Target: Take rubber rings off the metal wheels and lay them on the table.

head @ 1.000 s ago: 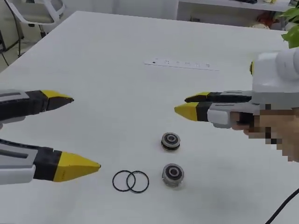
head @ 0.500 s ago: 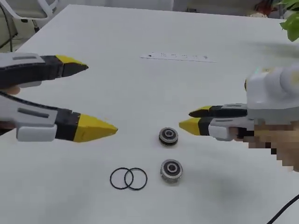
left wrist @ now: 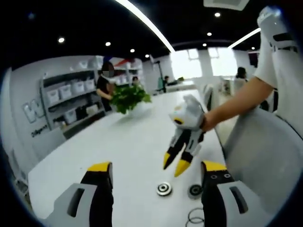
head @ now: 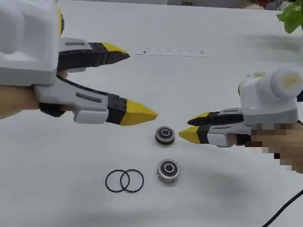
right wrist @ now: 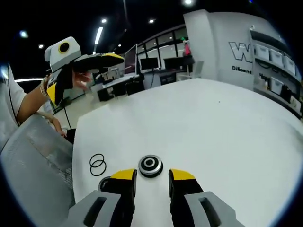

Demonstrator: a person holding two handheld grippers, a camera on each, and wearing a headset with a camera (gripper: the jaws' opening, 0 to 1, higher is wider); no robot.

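Observation:
Two small metal wheels lie on the white table (head: 227, 71). The farther wheel (head: 164, 135) has a dark band round its rim; the nearer wheel (head: 168, 170) shows a silvery rim. Two black rubber rings (head: 124, 180) lie overlapping to the left of the nearer wheel. My right gripper (head: 185, 128) is open by a narrow gap, its tips just right of the farther wheel (right wrist: 150, 165), nothing held. My left gripper (head: 141, 85) hovers wide open and empty above and left of the wheels. In the left gripper view both wheels (left wrist: 164, 189) lie ahead, below my right gripper (left wrist: 175, 163).
A flat white power strip (head: 174, 51) lies at the table's far side. A green plant (head: 291, 19) stands at the far right corner. A black cable (head: 284, 213) crosses the near right corner. A grey chair (right wrist: 33, 161) stands beside the table.
My left gripper has moved right and forward, up over the wheels. My right gripper has come down and left to the farther wheel. Wheels and rings have not moved.

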